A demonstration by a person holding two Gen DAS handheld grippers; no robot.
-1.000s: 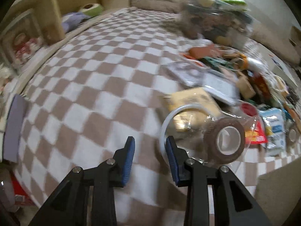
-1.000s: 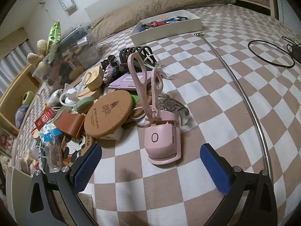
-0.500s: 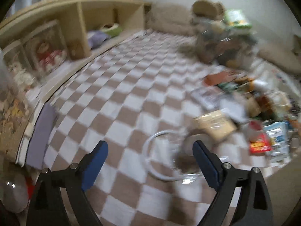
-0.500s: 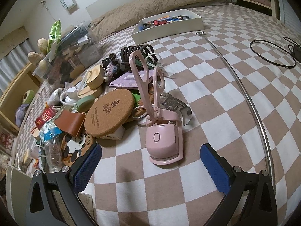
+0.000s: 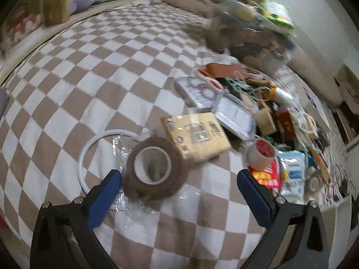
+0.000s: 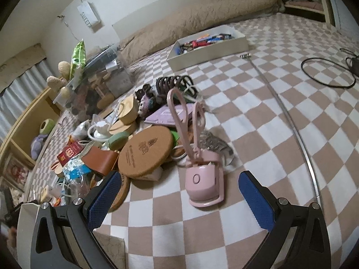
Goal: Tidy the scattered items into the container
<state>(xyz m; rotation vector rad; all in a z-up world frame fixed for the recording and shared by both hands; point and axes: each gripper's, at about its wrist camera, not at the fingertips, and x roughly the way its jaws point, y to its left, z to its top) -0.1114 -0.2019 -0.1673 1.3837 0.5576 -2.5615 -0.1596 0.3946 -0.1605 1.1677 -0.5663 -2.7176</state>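
A small white sign (image 6: pixel 88 18) hanging on the wall reads "SWEET". The round cork coaster (image 6: pixel 145 151) carries a printed drawing with lines of lettering too small to read. The pink device (image 6: pixel 203 182) shows a plain ring mark. Print on the yellow packet (image 5: pixel 195 135) is blurred beyond reading.

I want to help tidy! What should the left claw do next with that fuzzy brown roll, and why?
Probably close on the brown roll. The left gripper has its jaws opening wide, the roll lies loose on the checkered blanket between them, nearer the left finger, and nothing is held yet.
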